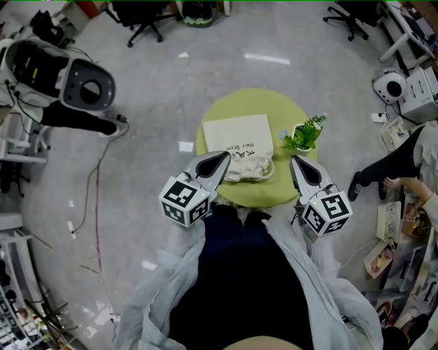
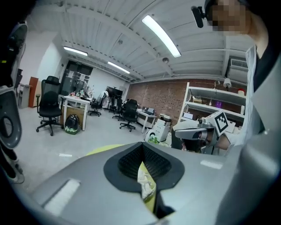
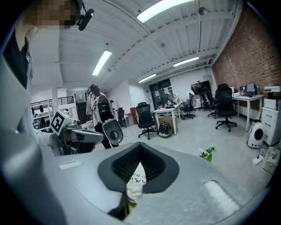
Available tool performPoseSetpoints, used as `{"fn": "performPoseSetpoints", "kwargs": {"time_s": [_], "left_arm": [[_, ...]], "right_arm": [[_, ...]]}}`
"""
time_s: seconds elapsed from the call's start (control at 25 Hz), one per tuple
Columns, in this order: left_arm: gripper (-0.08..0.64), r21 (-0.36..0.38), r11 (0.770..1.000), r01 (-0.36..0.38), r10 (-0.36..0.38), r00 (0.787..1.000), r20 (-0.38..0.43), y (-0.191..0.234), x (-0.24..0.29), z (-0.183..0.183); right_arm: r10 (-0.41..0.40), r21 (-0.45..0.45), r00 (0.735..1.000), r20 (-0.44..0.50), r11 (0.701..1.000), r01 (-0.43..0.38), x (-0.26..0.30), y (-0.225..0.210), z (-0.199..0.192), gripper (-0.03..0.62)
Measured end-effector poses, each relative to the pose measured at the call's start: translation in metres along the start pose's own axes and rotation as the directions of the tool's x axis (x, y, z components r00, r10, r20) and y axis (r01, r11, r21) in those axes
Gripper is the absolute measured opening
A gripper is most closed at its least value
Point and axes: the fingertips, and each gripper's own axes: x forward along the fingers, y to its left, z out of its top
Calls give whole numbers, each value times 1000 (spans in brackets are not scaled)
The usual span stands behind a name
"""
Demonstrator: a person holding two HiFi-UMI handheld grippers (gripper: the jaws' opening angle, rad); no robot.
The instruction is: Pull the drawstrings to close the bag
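Note:
A cream drawstring bag [image 1: 239, 138] with dark print lies flat on the round green table [image 1: 226, 195], its gathered mouth [image 1: 248, 168] toward me. No drawstring can be made out. My left gripper [image 1: 224, 158] hovers by the left side of the mouth, jaws shut, nothing visible between them. My right gripper [image 1: 295, 161] hangs to the right of the bag, apart from it, jaws also shut and empty. In the left gripper view, a strip of the bag [image 2: 146, 184] shows below the closed left gripper [image 2: 142, 147]. The right gripper view shows the bag [image 3: 134, 186] under the right gripper [image 3: 139, 147].
A small potted plant [image 1: 304, 135] stands on the table's right edge, just beyond my right gripper. A grey machine [image 1: 76, 83] with cables stands on the floor at left. Office chairs [image 1: 144, 19] are at the back, and a person's leg [image 1: 387, 167] is at right.

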Motion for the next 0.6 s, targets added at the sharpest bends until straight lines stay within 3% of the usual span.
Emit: {"fn": "performPoseSetpoints", "kwargs": {"time_s": [0.32,0.6], "left_arm": [[15,-59,997,44,-42,998,39,-7,3,-4],[15,-40,998,56,-55,998,20,-11,3,-7]], "right_arm": [[-33,10,999,-9,999,33,-5,-7,-13,2],[-35,9,999,-17,999,35,-7,-2,-17,2]]}}
